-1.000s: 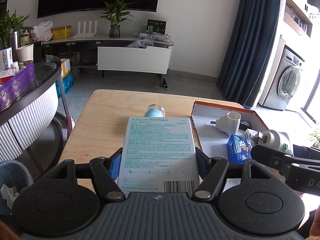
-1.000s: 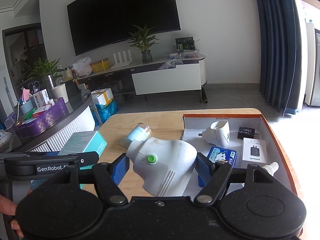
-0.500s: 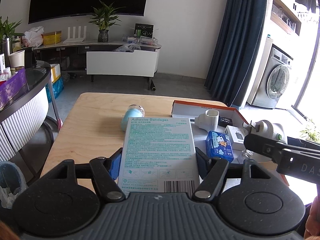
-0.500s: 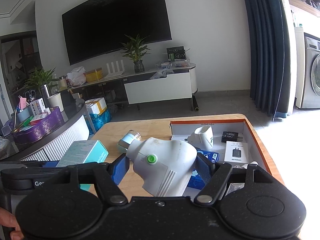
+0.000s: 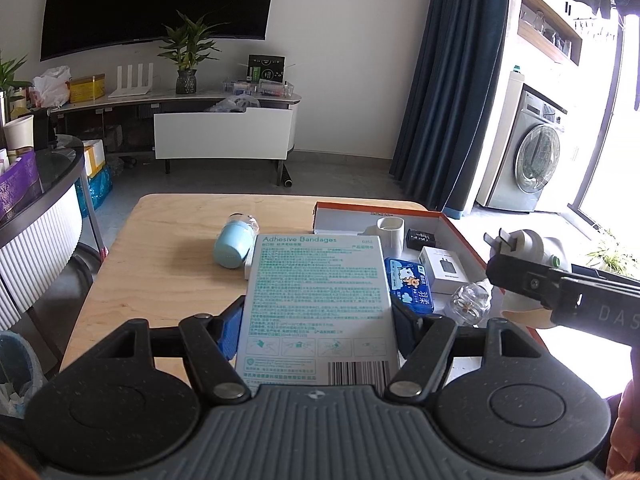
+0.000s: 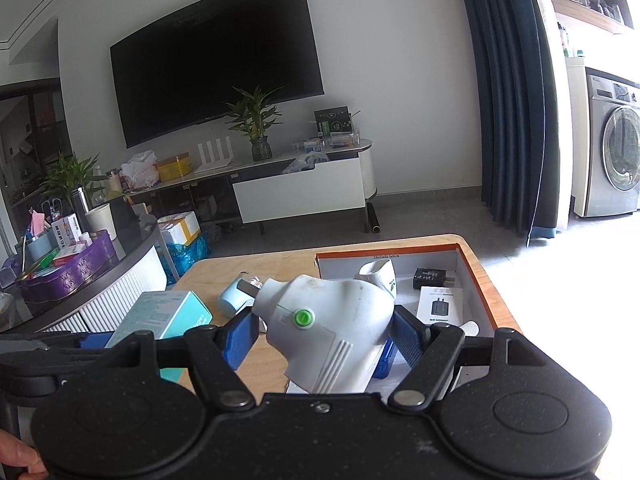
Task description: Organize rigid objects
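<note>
My left gripper [image 5: 316, 320] is shut on a white and teal box of adhesive bandages [image 5: 318, 300], held above the wooden table [image 5: 168, 264]. My right gripper [image 6: 324, 332] is shut on a white plug-in device with a green button [image 6: 332, 328]; it also shows in the left wrist view [image 5: 532, 246], above the right side of the orange-rimmed tray [image 5: 460, 232]. The tray holds a white cup-shaped adapter [image 5: 390, 230], a black charger [image 5: 420, 238], a white charger box [image 5: 442, 270], a blue tissue pack [image 5: 412, 284] and a clear bulb [image 5: 470, 304].
A light blue jar [image 5: 234, 246] lies on its side on the table, left of the tray. A round glass counter [image 5: 44, 200] with a purple basket stands to the left. A bin [image 5: 16, 376] sits at the lower left. A TV stand and a washing machine are beyond.
Both grippers have pulled back and risen with their objects still held, so more of the table and tray shows, including the clear bulb.
</note>
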